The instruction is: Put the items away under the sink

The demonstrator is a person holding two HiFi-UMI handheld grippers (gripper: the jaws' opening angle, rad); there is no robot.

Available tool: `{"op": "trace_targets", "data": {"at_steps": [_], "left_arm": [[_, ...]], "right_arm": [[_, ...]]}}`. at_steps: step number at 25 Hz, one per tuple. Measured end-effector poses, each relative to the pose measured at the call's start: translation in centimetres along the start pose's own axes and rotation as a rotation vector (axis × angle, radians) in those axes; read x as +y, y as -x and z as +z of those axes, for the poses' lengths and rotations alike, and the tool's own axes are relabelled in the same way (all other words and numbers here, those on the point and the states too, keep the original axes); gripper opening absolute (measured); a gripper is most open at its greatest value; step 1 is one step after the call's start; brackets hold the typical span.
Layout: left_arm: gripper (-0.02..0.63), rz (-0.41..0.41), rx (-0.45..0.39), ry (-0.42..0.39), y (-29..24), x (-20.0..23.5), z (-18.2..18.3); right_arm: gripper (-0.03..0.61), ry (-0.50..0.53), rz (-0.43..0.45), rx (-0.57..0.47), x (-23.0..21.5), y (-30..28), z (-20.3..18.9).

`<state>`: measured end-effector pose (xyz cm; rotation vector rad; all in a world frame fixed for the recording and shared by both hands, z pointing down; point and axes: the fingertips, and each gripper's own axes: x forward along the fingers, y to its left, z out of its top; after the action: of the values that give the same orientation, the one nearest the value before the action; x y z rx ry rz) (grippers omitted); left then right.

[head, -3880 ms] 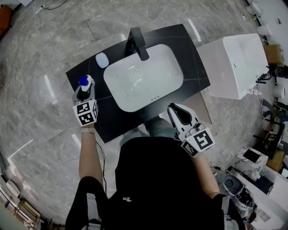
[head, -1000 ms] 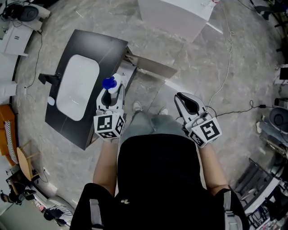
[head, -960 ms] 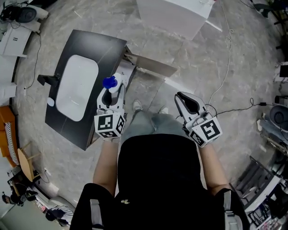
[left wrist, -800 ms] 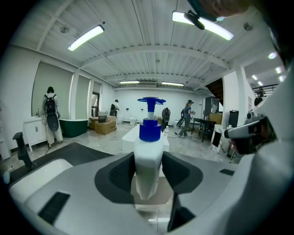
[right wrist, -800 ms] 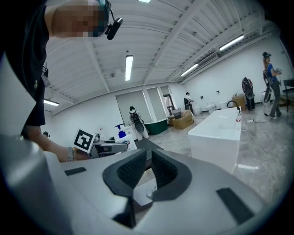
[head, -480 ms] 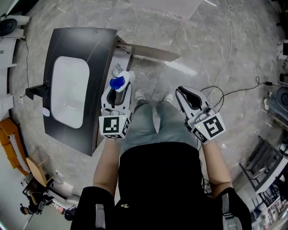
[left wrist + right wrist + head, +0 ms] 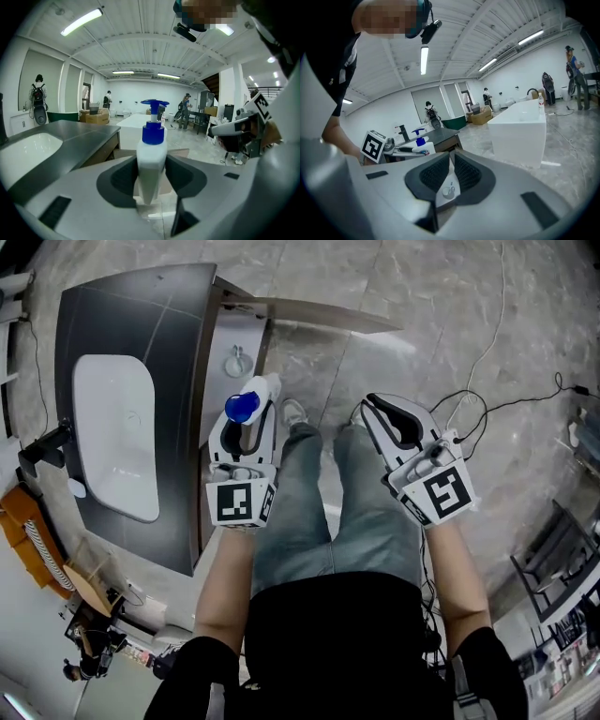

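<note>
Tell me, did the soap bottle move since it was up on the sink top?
Yes. The soap bottle has left the dark countertop and now hangs past its front edge, by the open cabinet door, in the left tool.

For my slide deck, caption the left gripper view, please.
Left gripper holds an upright white plastic pump bottle with a blue dispenser beside the dark grey vanity counter.

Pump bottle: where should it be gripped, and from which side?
Grip the pump bottle on its white body, just below the blue collar, coming in side-on with the jaws across its two flanks. The body is wide and plain there; the pump head is narrow and would probably give. The left gripper holds it that way.
</note>
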<state>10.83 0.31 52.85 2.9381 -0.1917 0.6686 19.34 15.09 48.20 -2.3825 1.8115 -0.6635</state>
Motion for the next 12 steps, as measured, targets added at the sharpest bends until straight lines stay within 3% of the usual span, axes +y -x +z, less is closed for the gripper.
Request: {"op": "trace_targets", "data": {"at_steps": [3,7,12], "left_arm": [[0.198,0.007,0.012,0.01,-0.6,0.5,-2.8],[0.198,0.015,0.037,0.021,-2.0,1.4,-7.2],[0.198,0.051,0.072,0.041,-3.5,3.5,-12.5]], "right_arm": [[0.052,-0.011,0.03,0.009,0.5,-1.7,-2.2],[0.052,0.056,0.048,0.017,0.0,-3.7,-5.4],[0.052,0.01,0.092,0.04,0.4,-6.5,-8.8]]}}
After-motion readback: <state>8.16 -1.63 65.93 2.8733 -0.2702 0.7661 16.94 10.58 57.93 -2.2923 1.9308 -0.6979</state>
